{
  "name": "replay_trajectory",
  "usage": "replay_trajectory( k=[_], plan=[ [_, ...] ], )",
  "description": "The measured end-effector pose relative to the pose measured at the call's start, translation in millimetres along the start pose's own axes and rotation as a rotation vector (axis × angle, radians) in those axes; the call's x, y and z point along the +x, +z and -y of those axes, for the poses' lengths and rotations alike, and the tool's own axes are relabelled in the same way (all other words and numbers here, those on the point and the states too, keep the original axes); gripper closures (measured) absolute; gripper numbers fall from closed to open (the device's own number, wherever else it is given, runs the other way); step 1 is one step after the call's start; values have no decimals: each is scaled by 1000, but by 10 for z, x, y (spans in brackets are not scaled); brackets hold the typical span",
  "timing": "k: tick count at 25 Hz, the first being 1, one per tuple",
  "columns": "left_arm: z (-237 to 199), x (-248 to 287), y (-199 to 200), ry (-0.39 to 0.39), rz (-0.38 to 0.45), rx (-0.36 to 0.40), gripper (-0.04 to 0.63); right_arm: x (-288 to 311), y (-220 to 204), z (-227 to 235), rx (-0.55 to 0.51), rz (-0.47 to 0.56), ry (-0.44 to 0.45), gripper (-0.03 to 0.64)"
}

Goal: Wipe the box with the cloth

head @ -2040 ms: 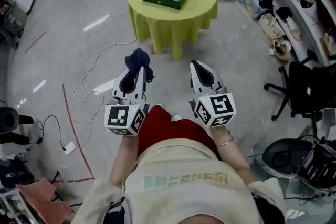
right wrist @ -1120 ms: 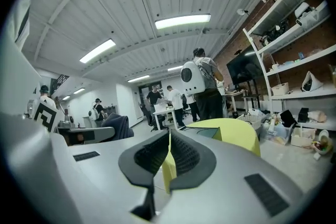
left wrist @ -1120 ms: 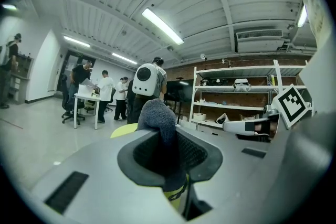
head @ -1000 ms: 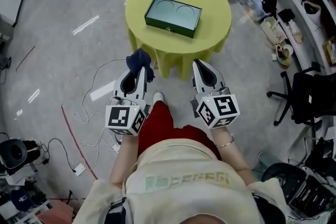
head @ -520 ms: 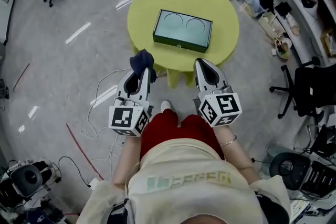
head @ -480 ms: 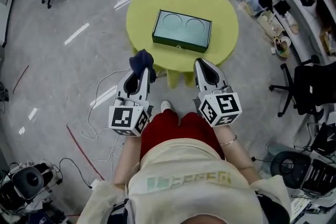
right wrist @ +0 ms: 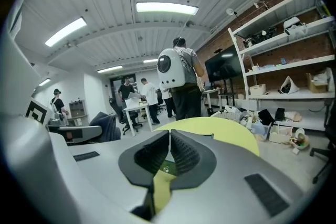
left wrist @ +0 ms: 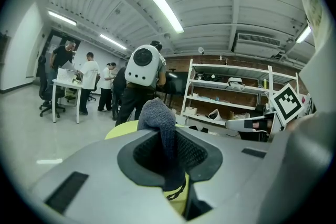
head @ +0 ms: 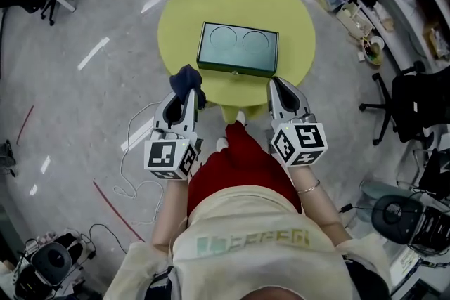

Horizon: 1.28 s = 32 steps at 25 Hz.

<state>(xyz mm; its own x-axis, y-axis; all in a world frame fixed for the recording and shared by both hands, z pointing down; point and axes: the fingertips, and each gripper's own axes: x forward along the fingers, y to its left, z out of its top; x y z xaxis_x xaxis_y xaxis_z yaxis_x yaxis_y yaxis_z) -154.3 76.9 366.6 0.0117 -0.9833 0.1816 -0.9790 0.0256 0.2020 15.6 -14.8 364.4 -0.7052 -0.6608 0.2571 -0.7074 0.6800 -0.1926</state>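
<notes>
Both short of counter (head: 183, 17) edge: left tool (head: 188, 91) clamped on dark cloth (head: 187, 79), right tool (head: 281, 89) pressed closed, empty. Green box (head: 238, 49) ahead of both, mid-counter. Risk: bunched cloth slipping free under hard wipe; unsteadied box sliding.

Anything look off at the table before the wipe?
Nothing stands out. The box lies flat and closed on the table, with nothing spilled. The cloth is pinched in the left gripper; the right gripper is shut and empty.
</notes>
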Motion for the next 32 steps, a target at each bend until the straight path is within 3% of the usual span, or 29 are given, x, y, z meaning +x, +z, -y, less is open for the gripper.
replay_trajectory(
  k=[9,24,29,32],
  plan=[
    [-323,764,272,11,-26,37,529,553,315,554,31,22,-79,578],
    [-208,2267,607,-72,-57,141,529,1205,462,1603,100,6,-156,578],
    [-134,2679,772,-129,-71,200,529,1302,495,1786,128,5,-182,578],
    [-57,2954,853,-205,-95,233,531,1330,499,1811,143,-13,-213,578]
  ],
)
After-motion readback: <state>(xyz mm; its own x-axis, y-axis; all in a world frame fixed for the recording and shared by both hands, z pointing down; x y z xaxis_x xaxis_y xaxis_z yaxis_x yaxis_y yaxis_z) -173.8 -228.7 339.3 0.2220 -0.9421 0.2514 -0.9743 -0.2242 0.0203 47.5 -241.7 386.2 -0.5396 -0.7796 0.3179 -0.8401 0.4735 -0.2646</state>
